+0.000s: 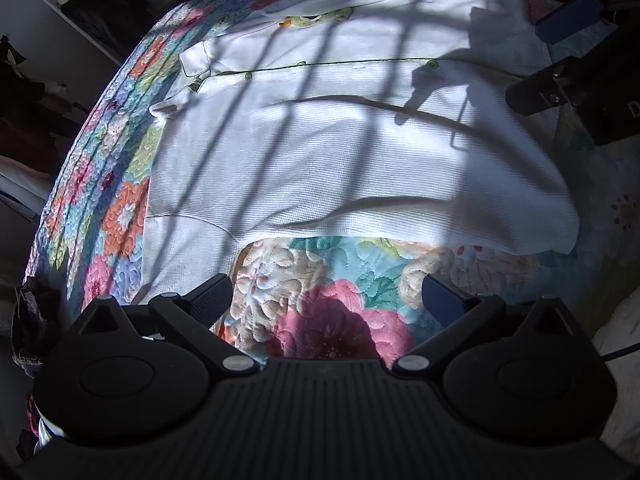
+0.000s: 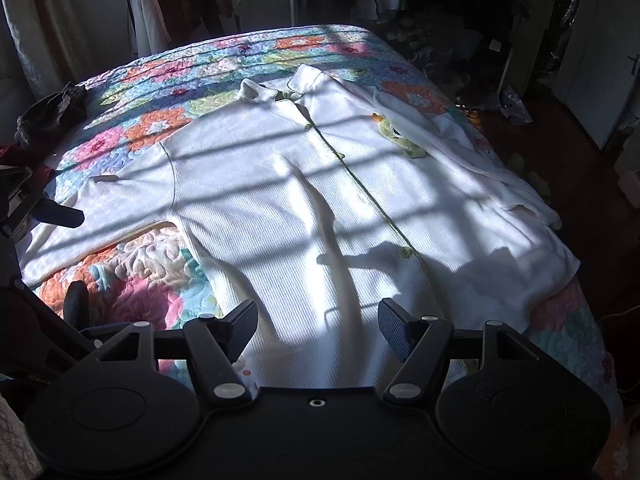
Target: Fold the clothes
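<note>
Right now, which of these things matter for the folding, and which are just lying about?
Part of the job:
- white shirt, spread flat, buttoned
- left gripper, open, over the quilt
- right gripper, open, over the shirt's hem

Just lying about:
- floral quilt underneath
- dark bundle of cloth at the bed's far edge
- hanging clothes behind the bed

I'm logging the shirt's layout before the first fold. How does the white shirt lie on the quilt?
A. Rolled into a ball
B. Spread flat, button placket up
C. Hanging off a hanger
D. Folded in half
B: the white shirt lies spread on the floral quilt, with its green buttons and collar facing up.
</note>
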{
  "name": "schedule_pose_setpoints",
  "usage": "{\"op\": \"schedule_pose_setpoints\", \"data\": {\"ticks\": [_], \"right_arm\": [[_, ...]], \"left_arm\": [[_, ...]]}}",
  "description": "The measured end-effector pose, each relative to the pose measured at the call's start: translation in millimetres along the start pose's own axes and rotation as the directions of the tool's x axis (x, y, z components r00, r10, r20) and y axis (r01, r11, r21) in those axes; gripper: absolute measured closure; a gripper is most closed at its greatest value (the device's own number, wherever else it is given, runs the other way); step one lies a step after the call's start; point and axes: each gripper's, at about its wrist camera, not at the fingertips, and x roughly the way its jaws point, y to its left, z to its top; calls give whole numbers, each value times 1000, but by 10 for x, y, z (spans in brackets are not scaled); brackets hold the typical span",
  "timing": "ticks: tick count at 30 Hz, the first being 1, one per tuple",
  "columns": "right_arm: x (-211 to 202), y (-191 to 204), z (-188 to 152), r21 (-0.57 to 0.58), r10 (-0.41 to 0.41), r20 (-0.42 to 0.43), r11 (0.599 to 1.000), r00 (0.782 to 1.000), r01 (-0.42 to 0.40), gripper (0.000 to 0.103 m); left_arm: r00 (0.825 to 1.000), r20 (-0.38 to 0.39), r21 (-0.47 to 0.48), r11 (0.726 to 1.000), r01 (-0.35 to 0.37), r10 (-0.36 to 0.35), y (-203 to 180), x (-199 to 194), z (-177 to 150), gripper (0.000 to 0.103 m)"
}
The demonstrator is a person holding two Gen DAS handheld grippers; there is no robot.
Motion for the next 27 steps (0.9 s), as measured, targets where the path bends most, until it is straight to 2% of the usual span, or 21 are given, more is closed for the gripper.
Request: {"op": "schedule_pose_setpoints", "data": {"ticks": [17, 27], "right_arm": [[14, 0, 11, -1, 12, -7, 1000, 1000, -12, 31], [28, -13, 15, 2, 10, -14, 1000, 1000, -10, 31]], "left_arm": [[998, -45, -9, 999, 53, -53, -57, 83, 9, 0], [997, -61, 2, 999, 54, -54, -70, 94, 12, 0]]}}
